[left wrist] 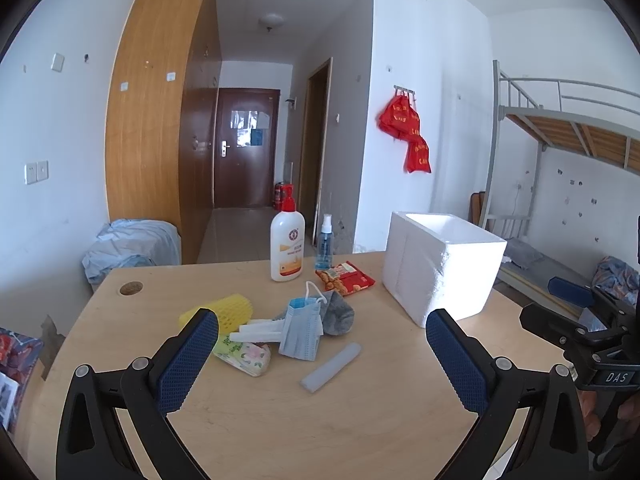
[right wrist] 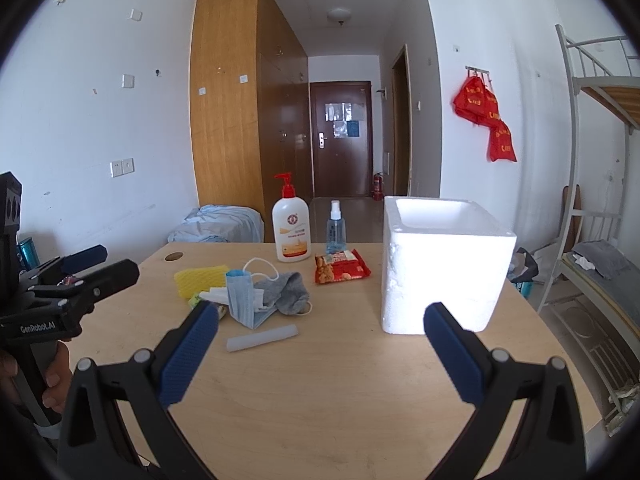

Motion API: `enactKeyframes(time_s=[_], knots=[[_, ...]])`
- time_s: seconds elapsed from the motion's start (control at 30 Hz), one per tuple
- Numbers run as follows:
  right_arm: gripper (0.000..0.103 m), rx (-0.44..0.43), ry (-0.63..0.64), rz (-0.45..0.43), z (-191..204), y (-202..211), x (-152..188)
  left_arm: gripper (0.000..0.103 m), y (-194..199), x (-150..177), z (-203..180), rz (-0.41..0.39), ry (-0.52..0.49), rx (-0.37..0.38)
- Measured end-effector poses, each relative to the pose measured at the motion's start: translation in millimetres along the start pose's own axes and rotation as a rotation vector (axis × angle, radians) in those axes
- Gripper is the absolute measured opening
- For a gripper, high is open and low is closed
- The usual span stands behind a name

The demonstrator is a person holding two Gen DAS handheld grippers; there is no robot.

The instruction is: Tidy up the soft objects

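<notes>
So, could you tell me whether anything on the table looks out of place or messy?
Yes: the face mask, grey sock, yellow foam net and tissue packet lie in a loose overlapping heap mid-table, outside the white foam box. Nothing looks spilled; both bottles stand upright.

Bare table (right wrist: pixel 320 380) lies near; a foam box (right wrist: pixel 440 272) blocks the right, bottles (right wrist: pixel 292 232) stand far, soft clutter (right wrist: pixel 256 296) crowds the left-centre.
</notes>
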State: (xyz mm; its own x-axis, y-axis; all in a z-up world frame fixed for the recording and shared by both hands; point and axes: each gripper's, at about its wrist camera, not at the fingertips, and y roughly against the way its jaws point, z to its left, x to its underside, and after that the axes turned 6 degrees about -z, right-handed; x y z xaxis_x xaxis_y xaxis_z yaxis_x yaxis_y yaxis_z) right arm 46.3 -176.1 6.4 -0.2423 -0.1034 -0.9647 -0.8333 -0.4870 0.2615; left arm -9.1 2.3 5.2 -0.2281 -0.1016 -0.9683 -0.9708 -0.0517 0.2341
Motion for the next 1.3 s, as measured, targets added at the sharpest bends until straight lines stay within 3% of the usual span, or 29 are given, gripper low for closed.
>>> enactKeyframes(time_s=[0.5,0.63,1.03,1.3], knots=[[0.103,-0.050,0.029,0.043,10.3,-30.2,-3.8,0.103,-16.9,-1.8,18.2,0.035,0.035,-0.036],[0.103,-0.098,0.035,0.066,14.6,-44.0,-5.3,0.103,-23.9,-1.9,26.3,0.050,0.054,-0.041],[0.103,-0.221,0.072,0.192,40.5,-109.1,-2.5,0.103,-65.9,-1.0,65.9,0.166,0.081,-0.142],[0.099,-0.296,0.072,0.285,57.1,-154.5,4.8,0.103,-98.1,4.1,93.1,0.232,0.108,-0.155]])
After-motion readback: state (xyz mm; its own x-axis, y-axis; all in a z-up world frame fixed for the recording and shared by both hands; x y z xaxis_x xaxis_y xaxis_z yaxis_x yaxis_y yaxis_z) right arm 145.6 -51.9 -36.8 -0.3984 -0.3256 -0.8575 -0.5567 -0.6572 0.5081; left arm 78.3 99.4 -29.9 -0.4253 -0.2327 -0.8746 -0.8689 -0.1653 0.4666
